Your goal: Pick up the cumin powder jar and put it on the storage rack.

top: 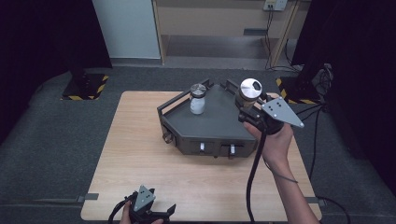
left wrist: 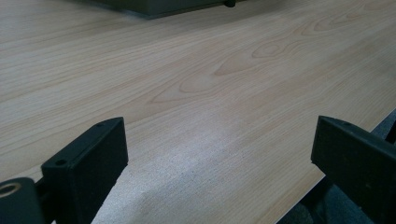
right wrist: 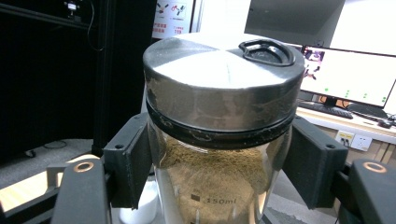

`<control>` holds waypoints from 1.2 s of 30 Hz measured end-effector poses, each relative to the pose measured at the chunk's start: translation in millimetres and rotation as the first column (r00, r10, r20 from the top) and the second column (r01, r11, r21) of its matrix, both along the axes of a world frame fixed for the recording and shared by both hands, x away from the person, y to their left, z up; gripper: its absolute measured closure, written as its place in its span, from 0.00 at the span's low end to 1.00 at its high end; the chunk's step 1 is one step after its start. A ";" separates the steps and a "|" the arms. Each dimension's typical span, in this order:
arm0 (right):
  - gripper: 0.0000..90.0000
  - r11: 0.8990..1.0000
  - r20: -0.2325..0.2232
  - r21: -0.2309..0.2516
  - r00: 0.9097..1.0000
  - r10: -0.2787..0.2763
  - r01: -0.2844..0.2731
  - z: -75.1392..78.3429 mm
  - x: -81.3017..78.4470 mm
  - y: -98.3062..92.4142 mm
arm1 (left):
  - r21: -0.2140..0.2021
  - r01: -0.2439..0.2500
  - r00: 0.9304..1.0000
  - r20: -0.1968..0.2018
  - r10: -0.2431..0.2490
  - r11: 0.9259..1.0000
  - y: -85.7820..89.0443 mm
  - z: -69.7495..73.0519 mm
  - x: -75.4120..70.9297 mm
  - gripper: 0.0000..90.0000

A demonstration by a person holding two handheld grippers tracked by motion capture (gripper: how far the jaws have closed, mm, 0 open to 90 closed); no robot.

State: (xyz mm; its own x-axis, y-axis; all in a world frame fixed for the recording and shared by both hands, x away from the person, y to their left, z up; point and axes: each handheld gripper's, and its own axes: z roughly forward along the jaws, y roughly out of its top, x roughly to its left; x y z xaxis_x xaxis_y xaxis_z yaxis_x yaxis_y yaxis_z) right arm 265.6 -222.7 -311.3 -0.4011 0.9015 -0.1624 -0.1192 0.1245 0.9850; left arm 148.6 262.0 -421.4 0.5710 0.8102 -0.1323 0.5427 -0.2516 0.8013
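Jar [right wrist: 219, 135] of brown powder, steel-lidded, between the right gripper's [right wrist: 219, 163] fingers.

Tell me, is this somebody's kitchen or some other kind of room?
Probably not a kitchen: it looks like a lab or test room. A bare wooden table stands on grey carpet, black curtains hang at the sides, and a computer monitor glows behind the jar held in the right tool.

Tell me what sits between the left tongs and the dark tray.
Nothing: bare wooden table separates the left tongs from the dark tray, seen in the high view.
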 end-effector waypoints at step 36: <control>0.34 0.998 -0.304 -0.050 0.951 -0.055 0.041 -42.2 136.8 50.7 | -0.007 0.011 1.000 -0.013 -0.011 1.000 0.9 -0.8 0.7 0.03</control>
State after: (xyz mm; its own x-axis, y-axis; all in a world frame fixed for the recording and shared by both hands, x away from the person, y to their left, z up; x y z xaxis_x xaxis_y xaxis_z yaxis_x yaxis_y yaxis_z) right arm 402.3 -172.0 -353.6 -0.3940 0.9159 -0.0774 0.1936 0.1650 0.9671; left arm 149.3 262.9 -422.2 0.5780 0.8030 -0.1451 0.5503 -0.2523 0.7959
